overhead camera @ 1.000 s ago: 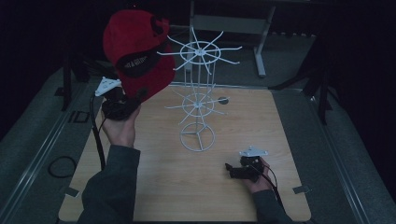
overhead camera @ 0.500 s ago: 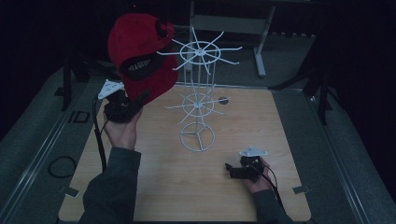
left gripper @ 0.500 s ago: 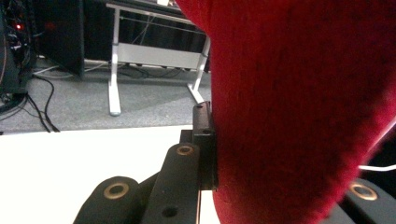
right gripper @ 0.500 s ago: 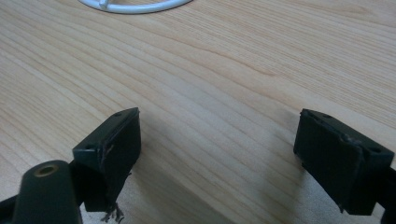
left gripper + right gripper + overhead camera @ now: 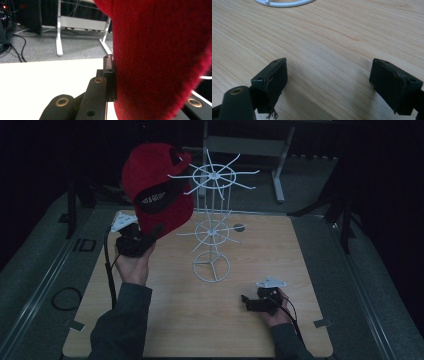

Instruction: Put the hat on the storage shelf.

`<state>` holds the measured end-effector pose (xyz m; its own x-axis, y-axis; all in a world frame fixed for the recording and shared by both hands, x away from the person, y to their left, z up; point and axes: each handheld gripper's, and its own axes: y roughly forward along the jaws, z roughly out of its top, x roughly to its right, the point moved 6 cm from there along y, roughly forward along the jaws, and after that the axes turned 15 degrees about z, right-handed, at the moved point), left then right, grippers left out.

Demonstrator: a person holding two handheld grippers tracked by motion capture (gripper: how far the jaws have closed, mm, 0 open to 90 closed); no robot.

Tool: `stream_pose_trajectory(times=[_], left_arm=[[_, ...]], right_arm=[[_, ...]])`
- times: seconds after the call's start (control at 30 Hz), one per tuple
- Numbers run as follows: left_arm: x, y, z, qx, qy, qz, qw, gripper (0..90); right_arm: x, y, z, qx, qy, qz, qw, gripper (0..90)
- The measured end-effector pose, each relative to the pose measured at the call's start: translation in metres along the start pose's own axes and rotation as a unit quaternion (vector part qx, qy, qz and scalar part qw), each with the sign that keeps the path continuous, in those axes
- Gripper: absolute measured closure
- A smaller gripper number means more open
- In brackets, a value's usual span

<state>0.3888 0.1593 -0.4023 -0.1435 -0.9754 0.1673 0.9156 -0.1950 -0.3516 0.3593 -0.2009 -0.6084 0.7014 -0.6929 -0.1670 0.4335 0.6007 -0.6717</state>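
fingers (image 5: 110, 75) of the left gripper (image 5: 134, 241) pinched a red cap (image 5: 157, 190), held aloft beside the top arms of a white wire rack (image 5: 212, 220). hanging it remained undone. right gripper (image 5: 260, 302) rested on the table (image 5: 310, 270), jaws spread, holding nothing.

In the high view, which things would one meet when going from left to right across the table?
Left tool → red cap, held up by that tool → white wire rack → right tool, resting low on the wooden table.
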Motion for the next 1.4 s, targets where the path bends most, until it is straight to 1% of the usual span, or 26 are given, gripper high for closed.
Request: stream_pose_trajectory(times=[0.07, 0.17, 0.27, 0.37, 0.43, 0.5, 0.6, 0.7, 0.8, 0.87, 1.03, 1.17, 1.2, 1.23, 1.27, 1.3, 1.33, 1.37, 1.4], left_arm=[[-0.001, 0.001, -0.007, -0.007, 0.001, 0.001, 1.0000, 85.0], [-0.001, 0.002, -0.014, -0.014, 0.009, 0.001, 0.9999, 84.9], [0.000, 0.004, -0.022, -0.022, 0.021, 0.002, 0.9995, 84.9], [0.003, 0.007, -0.031, -0.035, 0.032, -0.003, 0.9989, 84.9], [0.002, 0.008, -0.034, -0.033, 0.023, -0.006, 0.9992, 84.8], [0.001, 0.008, -0.037, -0.037, 0.023, -0.004, 0.9990, 84.8], [-0.002, 0.009, -0.041, -0.044, 0.025, 0.002, 0.9987, 84.7], [-0.003, 0.013, -0.049, -0.053, 0.034, 0.009, 0.9979, 84.7], [-0.003, 0.016, -0.058, -0.062, 0.039, 0.009, 0.9973, 84.6], [-0.004, 0.016, -0.062, -0.066, 0.039, 0.007, 0.9970, 84.5], [-0.005, 0.017, -0.068, -0.072, 0.046, 0.006, 0.9963, 83.9], [-0.006, 0.016, -0.072, -0.070, 0.045, 0.002, 0.9966, 82.6], [-0.006, 0.016, -0.074, -0.069, 0.044, 0.000, 0.9966, 79.4], [-0.006, 0.016, -0.075, -0.070, 0.044, -0.002, 0.9966, 79.4], [-0.006, 0.015, -0.076, -0.071, 0.043, -0.004, 0.9966, 77.0], [-0.007, 0.015, -0.077, -0.071, 0.042, -0.004, 0.9966, 71.3], [-0.007, 0.015, -0.078, -0.072, 0.042, -0.003, 0.9965, 71.3], [-0.008, 0.015, -0.079, -0.073, 0.040, -0.002, 0.9965, 67.9], [-0.008, 0.015, -0.079, -0.073, 0.039, -0.002, 0.9966, 61.7]], right_arm=[[0.000, 0.000, 0.000, 0.000, 0.000, 0.000, 1.0000, 14.7], [0.000, 0.000, 0.000, 0.000, 0.000, 0.000, 1.0000, 14.7], [0.000, 0.000, 0.000, 0.000, 0.000, 0.000, 1.0000, 14.7], [0.000, 0.000, 0.000, 0.001, 0.000, 0.000, 1.0000, 14.7], [0.000, 0.000, 0.000, 0.000, 0.000, 0.000, 1.0000, 14.7], [0.000, 0.000, 0.000, 0.000, 0.000, 0.000, 1.0000, 14.7], [0.000, 0.000, 0.000, 0.001, 0.000, 0.000, 1.0000, 14.7], [0.000, 0.000, 0.000, 0.001, 0.000, 0.000, 1.0000, 14.7], [0.000, 0.000, 0.000, 0.001, 0.000, -0.001, 1.0000, 14.7], [0.000, 0.000, 0.000, 0.000, 0.000, 0.000, 1.0000, 14.7], [0.000, 0.000, 0.000, 0.000, 0.000, 0.000, 1.0000, 14.7], [0.000, 0.000, 0.000, 0.000, 0.000, 0.000, 1.0000, 14.7], [0.000, 0.000, 0.000, 0.001, 0.000, 0.000, 1.0000, 14.7], [0.000, 0.000, 0.000, 0.001, 0.000, 0.000, 1.0000, 14.7], [0.000, 0.000, 0.000, 0.001, 0.000, 0.000, 1.0000, 14.7], [0.000, 0.000, 0.000, 0.001, -0.001, -0.001, 1.0000, 14.7], [0.000, 0.000, 0.000, 0.001, -0.001, -0.001, 1.0000, 14.7], [0.000, 0.000, 0.000, 0.000, -0.001, -0.001, 1.0000, 14.7], [0.000, 0.000, 0.000, 0.001, -0.001, -0.001, 1.0000, 14.7]])
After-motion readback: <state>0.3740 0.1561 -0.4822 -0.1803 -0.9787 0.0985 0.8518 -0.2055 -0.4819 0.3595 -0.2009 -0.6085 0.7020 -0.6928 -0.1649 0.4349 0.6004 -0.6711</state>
